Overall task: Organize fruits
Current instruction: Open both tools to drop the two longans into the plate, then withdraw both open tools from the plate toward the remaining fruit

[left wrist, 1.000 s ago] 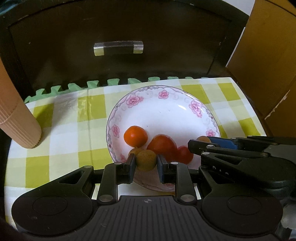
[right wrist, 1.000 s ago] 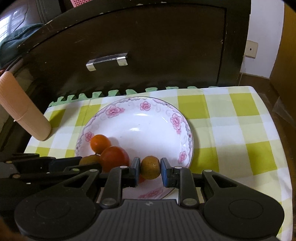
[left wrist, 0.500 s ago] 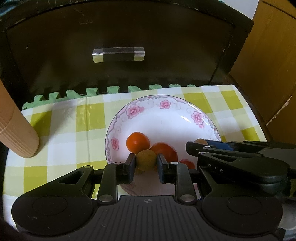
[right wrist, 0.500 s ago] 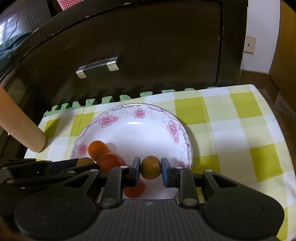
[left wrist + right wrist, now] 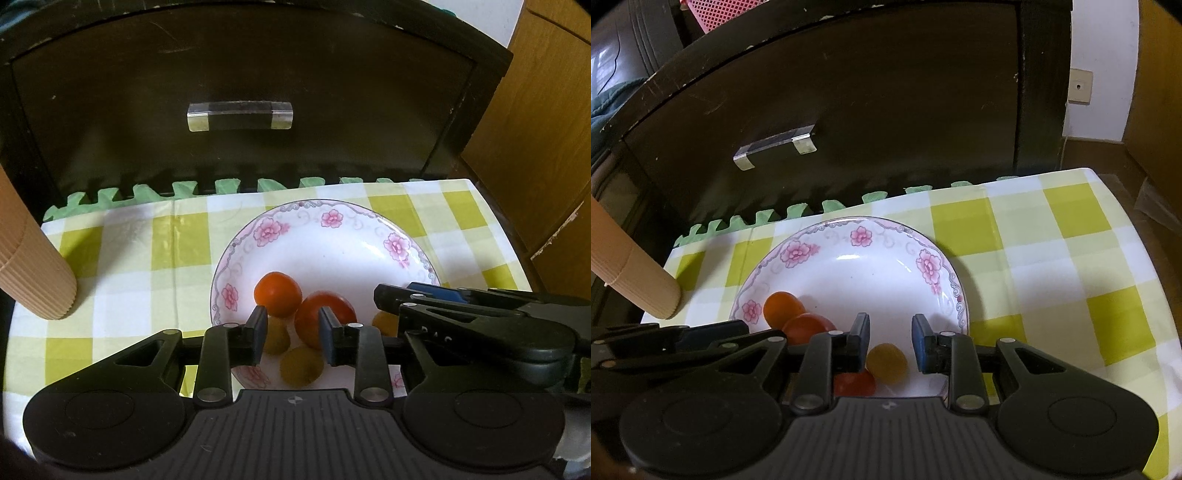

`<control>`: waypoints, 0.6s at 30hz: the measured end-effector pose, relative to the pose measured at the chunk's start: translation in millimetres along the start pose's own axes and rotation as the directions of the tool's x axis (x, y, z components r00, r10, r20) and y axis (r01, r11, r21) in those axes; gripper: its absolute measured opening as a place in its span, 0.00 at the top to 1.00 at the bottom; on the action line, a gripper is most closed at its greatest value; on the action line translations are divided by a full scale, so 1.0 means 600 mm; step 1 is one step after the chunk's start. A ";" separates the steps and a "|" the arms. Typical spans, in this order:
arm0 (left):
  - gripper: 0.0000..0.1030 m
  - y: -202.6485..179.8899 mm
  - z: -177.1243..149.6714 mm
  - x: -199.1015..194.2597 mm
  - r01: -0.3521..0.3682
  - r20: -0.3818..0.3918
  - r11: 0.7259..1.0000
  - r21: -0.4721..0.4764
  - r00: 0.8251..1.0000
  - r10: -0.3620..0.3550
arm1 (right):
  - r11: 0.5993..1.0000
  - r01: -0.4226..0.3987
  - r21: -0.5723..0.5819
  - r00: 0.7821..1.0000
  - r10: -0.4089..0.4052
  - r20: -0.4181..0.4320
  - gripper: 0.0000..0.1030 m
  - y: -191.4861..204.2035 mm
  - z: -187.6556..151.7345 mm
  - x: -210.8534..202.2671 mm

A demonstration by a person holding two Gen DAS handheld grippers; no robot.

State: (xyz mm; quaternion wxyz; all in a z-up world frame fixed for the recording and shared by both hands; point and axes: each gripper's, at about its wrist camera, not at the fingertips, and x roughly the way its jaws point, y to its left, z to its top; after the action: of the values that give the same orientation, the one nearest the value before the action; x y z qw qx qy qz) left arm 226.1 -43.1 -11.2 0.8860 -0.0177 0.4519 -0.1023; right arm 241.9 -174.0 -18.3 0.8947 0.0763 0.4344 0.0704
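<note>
A white plate with pink flowers (image 5: pixel 332 221) (image 5: pixel 849 236) lies on the checked cloth and holds several small fruits. My left gripper (image 5: pixel 291 334) is open above the plate's near side; a yellow-green fruit (image 5: pixel 301 366) lies loose below its jaws, with an orange fruit (image 5: pixel 277 293) and a red one (image 5: pixel 308 317) just beyond. My right gripper (image 5: pixel 890 345) is open too, and a yellow-orange fruit (image 5: pixel 886 363) rests on the plate under it, beside a red fruit (image 5: pixel 855 384). Each gripper shows in the other's view, close alongside.
A tan ribbed roll (image 5: pixel 29 266) (image 5: pixel 628 280) leans on the cloth at the left. A dark cabinet with a clear handle (image 5: pixel 240 116) (image 5: pixel 775 146) stands behind the table. Yellow-checked cloth (image 5: pixel 1052 258) lies to the right of the plate. Wooden panels (image 5: pixel 535 129) stand far right.
Both grippers have opened and let go of their fruits, which now lie on the plate. Both have also pulled back and up a little.
</note>
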 end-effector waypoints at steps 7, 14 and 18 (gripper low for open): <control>0.61 -0.002 -0.001 -0.010 -0.005 0.014 1.000 0.006 1.000 0.005 | 1.000 0.002 -0.001 1.000 -0.002 0.008 0.75 0.001 0.001 -0.011; 0.57 -0.003 -0.005 -0.021 -0.023 0.029 1.000 0.014 0.999 0.023 | 1.000 0.013 -0.014 1.000 -0.012 0.012 0.75 0.007 -0.002 -0.022; 0.55 -0.003 -0.008 -0.027 -0.028 0.034 1.000 0.013 0.999 0.028 | 1.000 0.018 -0.026 1.000 -0.018 0.016 0.75 0.012 -0.005 -0.030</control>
State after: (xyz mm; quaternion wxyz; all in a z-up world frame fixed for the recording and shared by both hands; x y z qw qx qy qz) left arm 212.5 -41.1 -1.0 0.8950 -0.0072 0.4364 -0.0926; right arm 228.2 -169.9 -5.1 0.8996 0.0614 0.4272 0.0673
